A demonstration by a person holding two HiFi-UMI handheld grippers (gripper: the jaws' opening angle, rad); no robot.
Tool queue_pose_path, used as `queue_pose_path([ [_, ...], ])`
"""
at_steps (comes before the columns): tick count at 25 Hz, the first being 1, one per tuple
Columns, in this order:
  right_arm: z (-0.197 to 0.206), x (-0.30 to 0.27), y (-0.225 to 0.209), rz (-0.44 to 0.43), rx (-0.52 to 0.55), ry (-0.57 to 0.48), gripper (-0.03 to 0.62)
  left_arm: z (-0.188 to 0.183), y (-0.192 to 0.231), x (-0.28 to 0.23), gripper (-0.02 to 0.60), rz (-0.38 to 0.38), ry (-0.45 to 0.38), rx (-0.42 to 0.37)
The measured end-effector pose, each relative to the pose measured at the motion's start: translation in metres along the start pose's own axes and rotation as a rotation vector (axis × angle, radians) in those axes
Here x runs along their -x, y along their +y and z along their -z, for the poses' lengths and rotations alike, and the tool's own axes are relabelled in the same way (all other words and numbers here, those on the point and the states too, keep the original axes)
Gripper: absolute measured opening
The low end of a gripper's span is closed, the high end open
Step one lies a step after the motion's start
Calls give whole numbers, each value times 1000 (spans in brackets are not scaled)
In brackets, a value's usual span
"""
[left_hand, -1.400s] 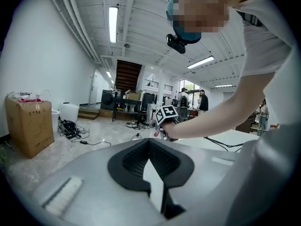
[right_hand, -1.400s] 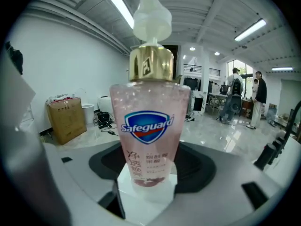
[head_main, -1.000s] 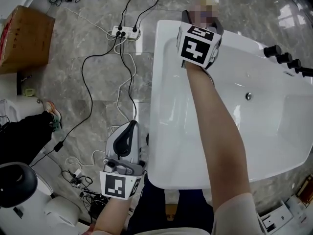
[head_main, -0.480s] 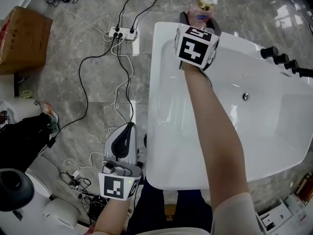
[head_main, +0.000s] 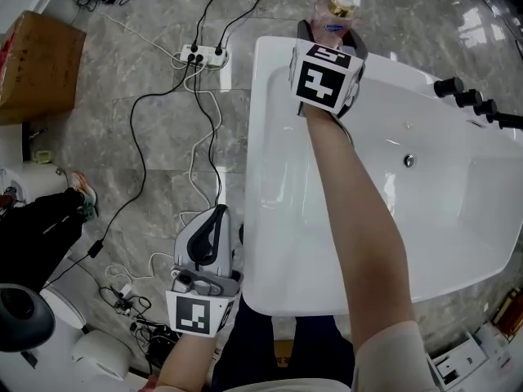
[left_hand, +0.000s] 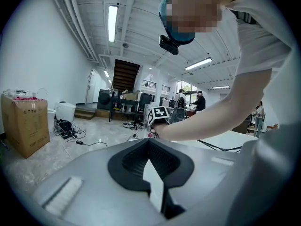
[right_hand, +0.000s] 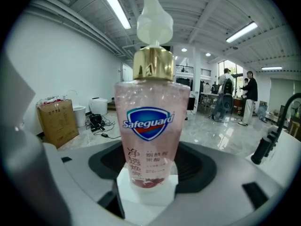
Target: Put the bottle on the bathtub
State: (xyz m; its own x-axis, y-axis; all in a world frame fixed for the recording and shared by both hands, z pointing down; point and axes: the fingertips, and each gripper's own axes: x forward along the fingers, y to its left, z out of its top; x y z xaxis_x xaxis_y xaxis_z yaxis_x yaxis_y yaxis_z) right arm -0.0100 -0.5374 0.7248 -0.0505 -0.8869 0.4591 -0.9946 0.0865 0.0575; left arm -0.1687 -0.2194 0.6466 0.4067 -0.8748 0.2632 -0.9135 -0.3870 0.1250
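Note:
A clear pink soap bottle [right_hand: 150,126] with a gold collar and white pump top stands upright between my right gripper's jaws. The jaws press both its sides, and its base is down at the white rim. In the head view the bottle [head_main: 339,5] pokes out past my right gripper [head_main: 331,29] at the far corner of the white bathtub [head_main: 270,51]. My right arm reaches across the tub. My left gripper [head_main: 215,217] hangs low beside the tub's near left edge. Its jaws are together and nothing is between them [left_hand: 153,173].
Black tap knobs [head_main: 470,96] sit on the tub's right rim and a drain [head_main: 409,160] lies in the basin. A power strip [head_main: 200,55] and trailing cables [head_main: 143,153] cross the marble floor on the left. A cardboard box [head_main: 41,60] is at far left.
My right gripper and the bottle have shifted slightly left along the tub's far rim. The left gripper has stayed where it was.

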Motion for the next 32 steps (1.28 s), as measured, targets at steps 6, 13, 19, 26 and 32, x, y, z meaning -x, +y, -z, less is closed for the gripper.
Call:
queue_pose_path([
  [6,5,2,4,-37,17,1,322,-1,-2,1,9,-1,13,18],
  [13,7,11,2,-57,33,-8,330,2,-4,4,9,-12,14,19],
  [19,9,35,-4,-74,34,-27,330,-17,-8,7,9,-17,-39,-14],
  [26,16,85,-12,-102,35,-61,330,-21,-19,10,9,-12,-26,-13],
  [32,17,144,-20,-76,66,-132,19,-34,-21,8,9,-11,-67,-45],
])
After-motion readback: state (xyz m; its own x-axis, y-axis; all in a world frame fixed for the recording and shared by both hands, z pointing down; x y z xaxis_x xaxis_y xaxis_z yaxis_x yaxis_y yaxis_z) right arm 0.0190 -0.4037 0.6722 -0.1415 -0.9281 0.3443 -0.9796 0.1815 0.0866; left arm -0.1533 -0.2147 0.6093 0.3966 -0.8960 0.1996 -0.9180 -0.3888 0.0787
